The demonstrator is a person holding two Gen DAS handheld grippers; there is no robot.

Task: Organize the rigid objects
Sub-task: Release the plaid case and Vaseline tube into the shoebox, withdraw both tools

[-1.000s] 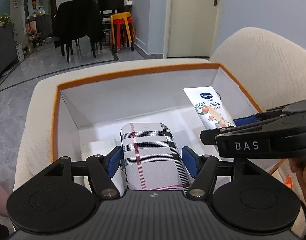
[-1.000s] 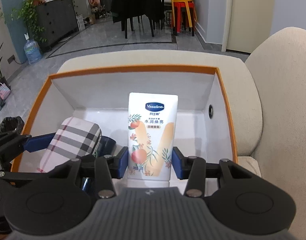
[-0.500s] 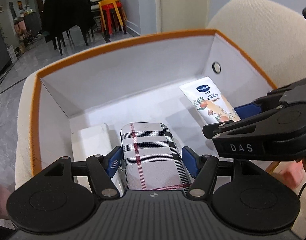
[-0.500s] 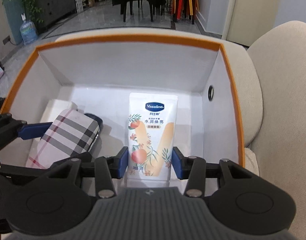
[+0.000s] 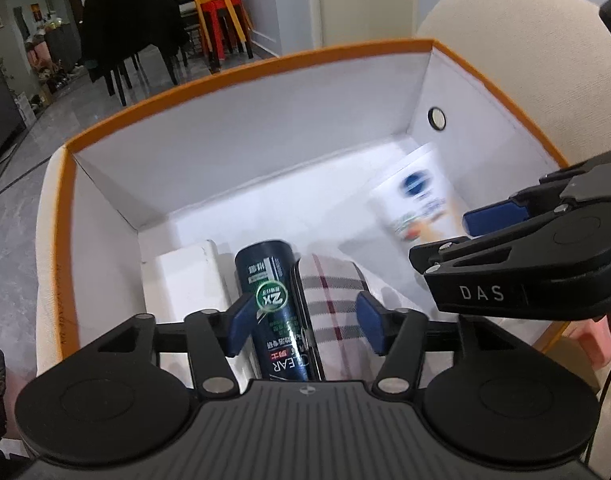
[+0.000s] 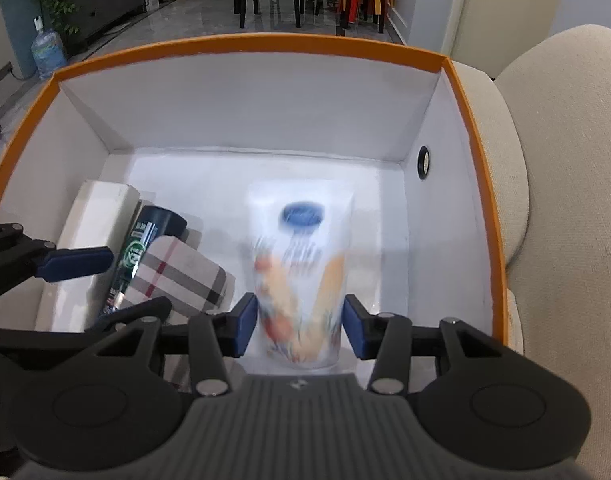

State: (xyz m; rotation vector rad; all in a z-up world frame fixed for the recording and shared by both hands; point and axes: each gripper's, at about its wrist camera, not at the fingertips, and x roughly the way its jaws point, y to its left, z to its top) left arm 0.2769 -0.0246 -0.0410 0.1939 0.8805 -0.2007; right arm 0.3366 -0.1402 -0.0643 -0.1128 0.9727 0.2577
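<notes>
Left gripper [image 5: 303, 322], jaws just narrowing, stands clear of the plaid-patterned oblong case [image 5: 337, 312] at lower centre in the orange-rimmed white box [image 5: 241, 76]. Right gripper [image 6: 299, 326], just widening, brackets the blurred white lotion tube [image 6: 301, 264]; contact unclear.

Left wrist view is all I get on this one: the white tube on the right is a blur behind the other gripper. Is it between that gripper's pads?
Observer: Yes. In the right wrist view the tube sits between both pads of the right gripper. It is blurred while the pads are sharp, so I cannot tell whether they press it.
Operator: What lies beyond the tube, on its right?
Observer: Only bare floor, up to the box's right wall.
Operator: Does the plaid case touch the tube?
Observer: No. The plaid case lies against the dark bottle, with white floor between it and the tube.
</notes>
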